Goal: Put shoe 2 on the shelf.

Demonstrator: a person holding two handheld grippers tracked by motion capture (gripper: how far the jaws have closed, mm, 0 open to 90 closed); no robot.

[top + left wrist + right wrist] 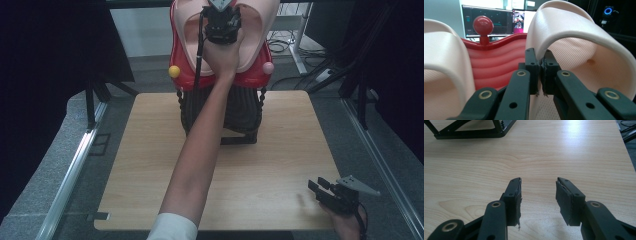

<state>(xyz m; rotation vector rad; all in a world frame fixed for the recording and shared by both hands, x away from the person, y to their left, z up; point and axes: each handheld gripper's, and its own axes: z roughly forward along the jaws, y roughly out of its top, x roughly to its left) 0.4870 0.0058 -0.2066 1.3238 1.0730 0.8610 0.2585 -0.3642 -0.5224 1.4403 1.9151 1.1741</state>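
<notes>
A red ribbed rack (255, 75) on a black stand (242, 117) at the table's far middle carries two pale pink slippers. My left gripper (221, 22) is stretched out over the rack between them. In the left gripper view it (541, 65) is shut on the edge of the right slipper's strap (574, 30); the other slipper (441, 50) curves at the left. My right gripper (318, 186) rests low over the table's near right corner, and its jaws (538, 195) stand open with nothing between them above bare wood.
The rack has a yellow knob (174, 71), a pink knob (268, 67) and a red knob (483, 25). The stand's black base (474, 131) lies ahead of the right gripper. Monitors (496, 21) stand beyond the rack. Metal rails (75, 165) flank the wooden table (150, 165).
</notes>
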